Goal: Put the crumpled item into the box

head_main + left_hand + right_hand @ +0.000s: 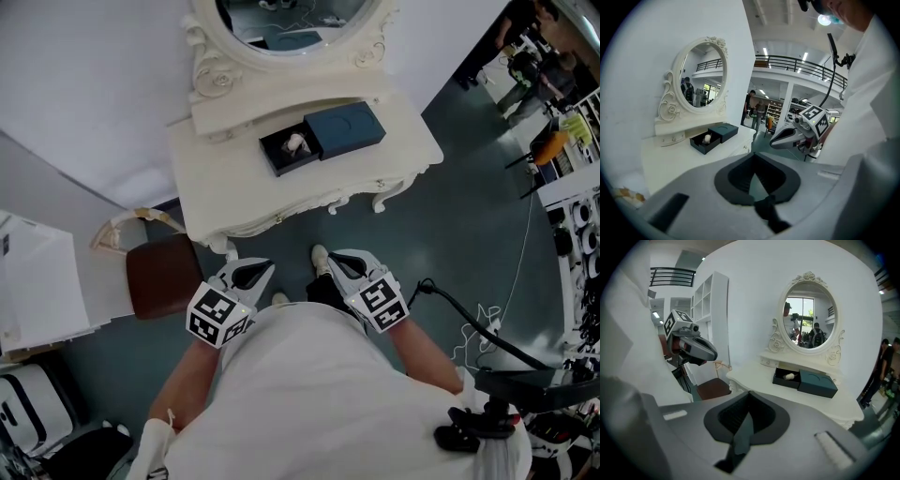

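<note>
A dark box (291, 150) stands open on the white dressing table (225, 197), with a pale crumpled item (296, 143) lying inside it. Its dark blue lid (347, 127) lies flat against the box's right side. Both grippers are held close to the person's body, well short of the table. My left gripper (251, 274) is shut and empty, and so is my right gripper (345, 265). The left gripper view shows the box (714, 136), the crumpled item (707, 138) and the right gripper (787, 137) beside me. The right gripper view shows the box (787, 379) with the item (789, 376).
An oval mirror (281, 23) with an ornate frame rises at the table's back. A brown stool (164, 275) stands left of the table, with a white cabinet (37, 281) further left. A black cable (469, 319) and a stand (525, 394) are on the floor at right.
</note>
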A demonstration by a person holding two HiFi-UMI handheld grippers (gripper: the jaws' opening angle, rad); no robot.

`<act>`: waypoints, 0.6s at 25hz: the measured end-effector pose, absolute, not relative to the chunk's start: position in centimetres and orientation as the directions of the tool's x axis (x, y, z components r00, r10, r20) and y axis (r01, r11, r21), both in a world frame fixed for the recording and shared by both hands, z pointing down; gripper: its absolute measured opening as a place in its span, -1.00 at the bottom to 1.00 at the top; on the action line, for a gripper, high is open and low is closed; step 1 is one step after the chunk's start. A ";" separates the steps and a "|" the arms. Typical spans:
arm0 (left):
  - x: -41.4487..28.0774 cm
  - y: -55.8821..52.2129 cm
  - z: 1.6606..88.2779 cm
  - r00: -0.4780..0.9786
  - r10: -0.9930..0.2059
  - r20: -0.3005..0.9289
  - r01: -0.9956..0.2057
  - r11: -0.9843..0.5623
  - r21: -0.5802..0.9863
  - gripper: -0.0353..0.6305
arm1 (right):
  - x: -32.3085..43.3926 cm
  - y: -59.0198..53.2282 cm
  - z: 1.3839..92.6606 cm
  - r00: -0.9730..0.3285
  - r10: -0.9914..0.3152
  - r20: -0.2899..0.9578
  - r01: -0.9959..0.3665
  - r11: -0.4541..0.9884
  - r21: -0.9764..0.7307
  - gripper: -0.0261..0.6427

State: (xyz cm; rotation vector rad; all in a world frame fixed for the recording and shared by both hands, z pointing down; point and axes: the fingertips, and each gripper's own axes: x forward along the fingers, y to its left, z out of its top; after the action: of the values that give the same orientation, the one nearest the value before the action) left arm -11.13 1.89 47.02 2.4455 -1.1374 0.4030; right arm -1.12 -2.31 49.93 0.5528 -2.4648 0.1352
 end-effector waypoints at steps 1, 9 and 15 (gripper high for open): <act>-11.2 2.0 47.0 0.624 -0.658 0.422 -0.777 -0.581 0.244 -0.89 | -1.2 -2.3 49.9 -0.732 -0.354 0.582 -0.414 0.910 0.033 -0.92; -12.1 2.1 47.2 0.627 -0.655 0.421 -0.775 -0.577 0.257 -0.89 | -2.6 -2.4 50.0 -0.735 -0.347 0.583 -0.406 0.913 0.032 -0.92; -12.9 2.0 47.4 0.617 -0.662 0.426 -0.785 -0.559 0.267 -0.89 | -3.6 -2.8 50.1 -0.739 -0.330 0.587 -0.382 0.923 0.037 -0.92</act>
State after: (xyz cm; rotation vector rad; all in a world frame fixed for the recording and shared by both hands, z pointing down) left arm -12.89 1.96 47.42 2.4116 -1.1480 0.3861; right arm -3.56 -2.78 50.07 0.5055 -2.4652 0.1136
